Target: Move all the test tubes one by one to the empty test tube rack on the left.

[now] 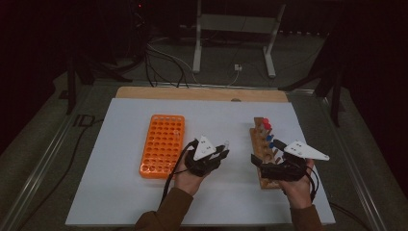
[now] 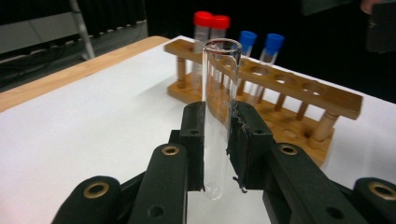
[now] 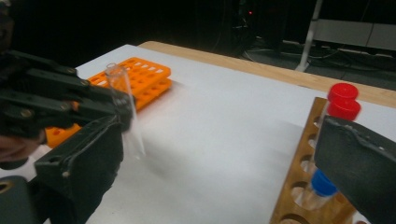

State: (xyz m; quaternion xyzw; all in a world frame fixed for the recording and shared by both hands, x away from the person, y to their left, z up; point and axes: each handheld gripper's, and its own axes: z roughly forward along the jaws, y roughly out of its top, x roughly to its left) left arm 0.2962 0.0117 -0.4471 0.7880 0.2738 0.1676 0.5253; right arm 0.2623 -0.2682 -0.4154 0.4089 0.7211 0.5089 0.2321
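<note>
My left gripper (image 1: 222, 150) (image 2: 219, 128) is shut on a clear, uncapped glass test tube (image 2: 220, 93) (image 3: 125, 100), which stands upright between its pads above the white mat. A wooden tube rack (image 1: 263, 153) (image 2: 299, 88) (image 3: 299, 186) lies at the right with two red-capped tubes (image 1: 266, 126) (image 2: 211, 28) (image 3: 343, 100) and blue-capped tubes (image 2: 259, 44) (image 3: 322, 183) standing in it. My right gripper (image 1: 267, 155) (image 3: 219, 163) hovers over the near part of that rack, jaws spread wide with nothing between them. An orange tube rack (image 1: 162, 144) (image 3: 140, 77) sits left of the left gripper.
The white mat (image 1: 120, 192) covers a wooden table whose far edge (image 1: 202, 93) shows as a bare strip. Cables and a metal stand (image 1: 231, 43) lie on the floor beyond the table. The orange rack's holes look unfilled.
</note>
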